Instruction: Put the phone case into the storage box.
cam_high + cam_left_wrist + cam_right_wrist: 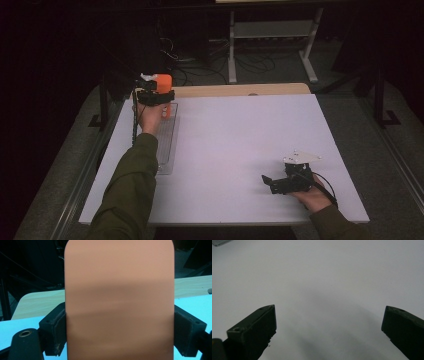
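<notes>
I see the orange block (163, 82) in the upper left of the high view, lifted above the far end of a clear tray (167, 145) that has a fine grid on it. My left claw (156, 97) is clenched on this block — in the left gripper view the orange face (119, 300) stands upright between the two black pads (56, 330), which press it from both sides. I judge the grip is taken low on the block so that it stays vertical and can be set down on the tray or carried away from it.

My right claw (272, 182) rests in the lower right of the high view, on the white worktop (240, 145), well apart from the block. Its jaws stand wide and released, with nothing between them — probably it only waits there.

Some things I cannot make out: the block's lower end is covered by the hand and the claw, a small white part (146, 77) beside its top is too blurred to name, and the room behind is very dark.
</notes>
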`<state>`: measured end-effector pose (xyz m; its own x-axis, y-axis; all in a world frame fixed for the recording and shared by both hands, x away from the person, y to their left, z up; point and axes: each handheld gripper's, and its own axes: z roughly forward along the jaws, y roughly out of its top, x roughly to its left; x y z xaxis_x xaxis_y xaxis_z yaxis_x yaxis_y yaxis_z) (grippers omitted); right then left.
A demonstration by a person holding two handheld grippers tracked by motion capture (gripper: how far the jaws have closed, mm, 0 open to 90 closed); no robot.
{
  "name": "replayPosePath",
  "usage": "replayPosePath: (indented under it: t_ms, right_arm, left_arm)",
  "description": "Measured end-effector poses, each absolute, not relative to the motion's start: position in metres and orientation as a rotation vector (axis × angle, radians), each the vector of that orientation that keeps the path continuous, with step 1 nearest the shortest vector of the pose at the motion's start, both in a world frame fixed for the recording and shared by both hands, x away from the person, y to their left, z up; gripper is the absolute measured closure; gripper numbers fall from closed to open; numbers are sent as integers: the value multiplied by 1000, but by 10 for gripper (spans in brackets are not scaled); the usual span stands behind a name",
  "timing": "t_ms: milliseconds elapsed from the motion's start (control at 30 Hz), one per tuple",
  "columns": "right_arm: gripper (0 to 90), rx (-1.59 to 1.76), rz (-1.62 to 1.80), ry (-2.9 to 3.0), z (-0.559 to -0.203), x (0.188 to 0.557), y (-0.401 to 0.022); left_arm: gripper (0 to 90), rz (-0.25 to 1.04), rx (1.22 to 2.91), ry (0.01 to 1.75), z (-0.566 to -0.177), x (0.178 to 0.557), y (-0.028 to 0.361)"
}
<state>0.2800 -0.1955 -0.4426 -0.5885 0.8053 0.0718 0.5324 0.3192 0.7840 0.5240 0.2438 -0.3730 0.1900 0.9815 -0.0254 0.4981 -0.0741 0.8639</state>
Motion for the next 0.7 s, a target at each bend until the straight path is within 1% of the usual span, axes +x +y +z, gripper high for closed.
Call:
replayPosePath:
  t_ms: [233, 300, 467, 533, 567, 700]
  right_arm:
    - [0, 1201, 1149, 2260, -443, 280, -196]
    - [0, 1198, 1150, 2258, -443, 280, -196]
    - [0, 1205, 1152, 2256, -443, 280, -196]
    - [0, 1204, 1153, 2255, -443, 280, -196]
    - [0, 1205, 1152, 2255, -442, 280, -196]
    - [0, 1207, 1153, 2252, -442, 280, -196]
  left_arm:
    - [152, 776, 1688, 1411, -378, 526, 243]
    - [152, 777, 1716, 1413, -378, 526, 243]
    - [155, 780, 1726, 1424, -381, 525, 241]
    - [156, 789, 1763, 1423, -381, 524, 242]
    - [156, 784, 1738, 1436, -382, 525, 240]
    - [156, 797, 1767, 1447, -383, 523, 241]
